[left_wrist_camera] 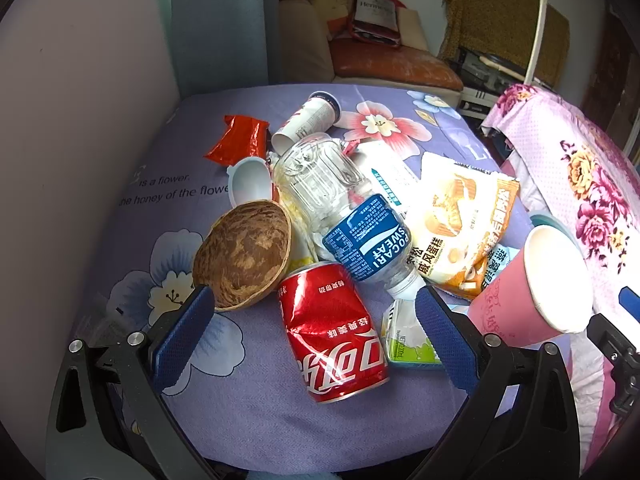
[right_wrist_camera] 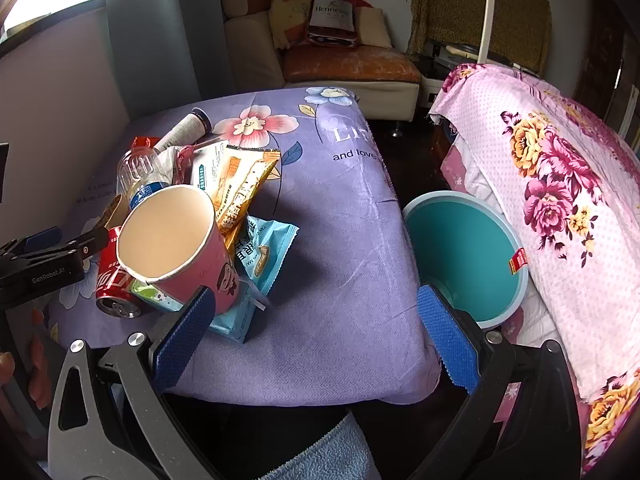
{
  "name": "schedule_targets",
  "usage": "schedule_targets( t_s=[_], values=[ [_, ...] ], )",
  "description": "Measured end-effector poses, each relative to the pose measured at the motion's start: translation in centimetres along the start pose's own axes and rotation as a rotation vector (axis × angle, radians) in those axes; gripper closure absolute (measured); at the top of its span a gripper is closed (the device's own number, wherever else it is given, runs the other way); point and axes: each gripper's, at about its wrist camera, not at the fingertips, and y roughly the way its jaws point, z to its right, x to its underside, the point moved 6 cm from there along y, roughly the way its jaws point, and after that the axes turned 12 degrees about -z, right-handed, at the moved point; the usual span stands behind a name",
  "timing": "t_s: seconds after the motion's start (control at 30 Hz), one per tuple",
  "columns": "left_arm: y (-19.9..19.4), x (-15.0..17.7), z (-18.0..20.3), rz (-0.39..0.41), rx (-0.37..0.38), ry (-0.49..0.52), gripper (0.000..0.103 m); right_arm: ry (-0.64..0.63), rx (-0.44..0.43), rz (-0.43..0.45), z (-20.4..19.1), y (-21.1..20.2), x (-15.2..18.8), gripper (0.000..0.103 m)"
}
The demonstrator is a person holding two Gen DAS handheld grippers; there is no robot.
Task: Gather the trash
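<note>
So both tongs are spread wide and gripping nothing. The left tongs hang over the heap with the dented red cola can lying on its side right between the blue pads, not touched yet. The right tongs sit over bare purple flowered cloth on the bench, with the pink paper cup just beside the left pad.

All the trash is piled on the left half of the bench: the can, a clear plastic bottle with a blue label, a brown coconut-shell half, a yellow snack bag, a small green-and-white drink carton and a red foil wrapper. The teal round bin stands off the bench's right edge, mouth open.

My take: the can is the obvious first grab. Come straight down, pinch across the crumpled middle, not the ends, since it'll roll. Watch the bottle cap and carton touching it, and lift slowly so the heap doesn't slide.
</note>
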Motion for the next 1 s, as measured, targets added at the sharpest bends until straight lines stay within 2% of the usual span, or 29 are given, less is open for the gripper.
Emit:
schedule_targets(
  t_s=[1.0],
  values=[
    [0.10, 0.41, -0.29, -0.011, 0.018, -0.007, 0.003, -0.019, -0.009, -0.025, -0.59, 0.21, 0.46, 0.006]
  ],
)
